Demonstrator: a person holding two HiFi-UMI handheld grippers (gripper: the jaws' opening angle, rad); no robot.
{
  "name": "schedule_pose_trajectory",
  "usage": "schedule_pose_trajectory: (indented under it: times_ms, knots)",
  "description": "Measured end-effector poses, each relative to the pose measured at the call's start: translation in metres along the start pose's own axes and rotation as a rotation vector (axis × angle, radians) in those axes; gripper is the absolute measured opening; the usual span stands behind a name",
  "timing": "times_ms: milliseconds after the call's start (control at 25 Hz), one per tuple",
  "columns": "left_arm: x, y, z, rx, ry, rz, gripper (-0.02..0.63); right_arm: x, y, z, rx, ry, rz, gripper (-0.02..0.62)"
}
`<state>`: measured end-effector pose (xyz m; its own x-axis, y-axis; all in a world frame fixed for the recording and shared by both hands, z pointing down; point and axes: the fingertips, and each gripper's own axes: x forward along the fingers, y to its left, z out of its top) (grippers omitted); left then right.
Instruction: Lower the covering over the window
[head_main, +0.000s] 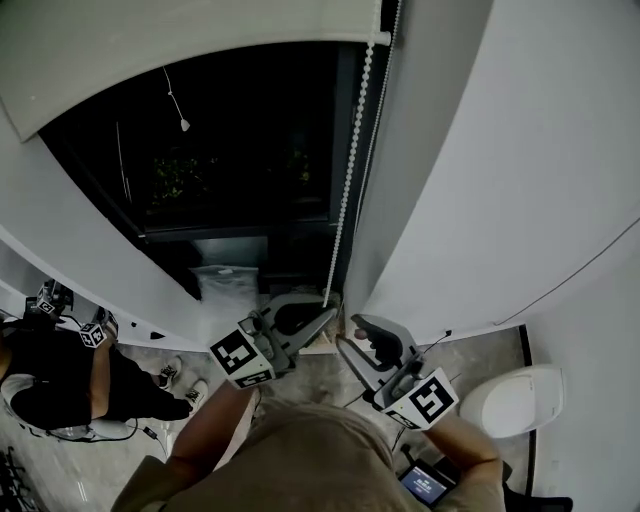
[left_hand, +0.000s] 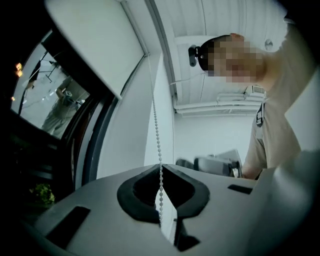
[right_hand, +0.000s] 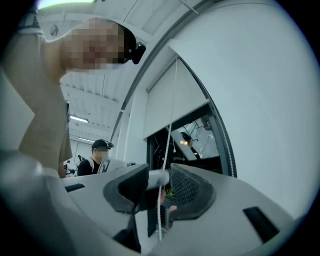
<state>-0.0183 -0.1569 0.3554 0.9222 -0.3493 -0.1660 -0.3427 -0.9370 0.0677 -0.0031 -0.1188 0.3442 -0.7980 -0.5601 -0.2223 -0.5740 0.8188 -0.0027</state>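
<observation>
A white roller blind is rolled high over the dark window. Its white bead chain hangs down the window's right side. My left gripper is shut on the bead chain at the chain's lower end, and the beads run up from the closed tips toward the blind. My right gripper is just below and to the right, open. The chain passes loosely between its spread jaws without the pads pressing on it.
A white wall stands close on the right. A pale bag lies on the sill below the glass. Another person in black is at the lower left with marker cubes. A white round fixture sits at the lower right.
</observation>
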Motion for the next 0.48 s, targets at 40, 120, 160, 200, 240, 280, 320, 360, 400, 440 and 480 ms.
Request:
schedule_pose_trajectory:
  times_ms: [40,120,160,200,240,280,320,360,400,440,480]
  knots:
    - [-0.002,-0.002,-0.015,-0.014,0.027,0.0,0.023,0.005,-0.002,0.008,-0.012,-0.007,-0.009,0.121]
    - [-0.005,-0.01,-0.039,-0.047,0.055,-0.009,0.023,0.018,-0.005,0.015,-0.033,0.007,-0.01,0.121]
    - [-0.004,-0.015,-0.045,-0.06,0.058,-0.016,0.023,0.024,-0.008,0.016,-0.037,0.019,-0.01,0.121]
    - [-0.003,-0.02,-0.048,-0.069,0.056,-0.024,0.023,0.029,-0.01,0.017,-0.039,0.032,-0.013,0.121]
    - [-0.002,-0.024,-0.049,-0.071,0.052,-0.032,0.023,0.034,-0.013,0.017,-0.043,0.044,-0.019,0.12]
    - [-0.002,-0.026,-0.049,-0.065,0.047,-0.037,0.023,0.037,-0.014,0.016,-0.048,0.053,-0.022,0.109]
    - [-0.003,-0.026,-0.049,-0.053,0.043,-0.037,0.023,0.04,-0.014,0.015,-0.052,0.056,-0.022,0.077]
    - [-0.005,-0.025,-0.049,-0.041,0.042,-0.035,0.023,0.042,-0.014,0.014,-0.052,0.053,-0.021,0.058]
    - [-0.007,-0.023,-0.048,-0.028,0.041,-0.036,0.023,0.043,-0.013,0.014,-0.051,0.046,-0.02,0.035]
    - [-0.01,-0.022,-0.048,-0.012,0.04,-0.048,0.023,0.043,-0.014,0.013,-0.049,0.036,-0.022,0.014]
    - [-0.014,-0.022,-0.047,0.008,0.033,-0.071,0.025,0.042,-0.017,0.01,-0.049,0.028,-0.031,0.009]
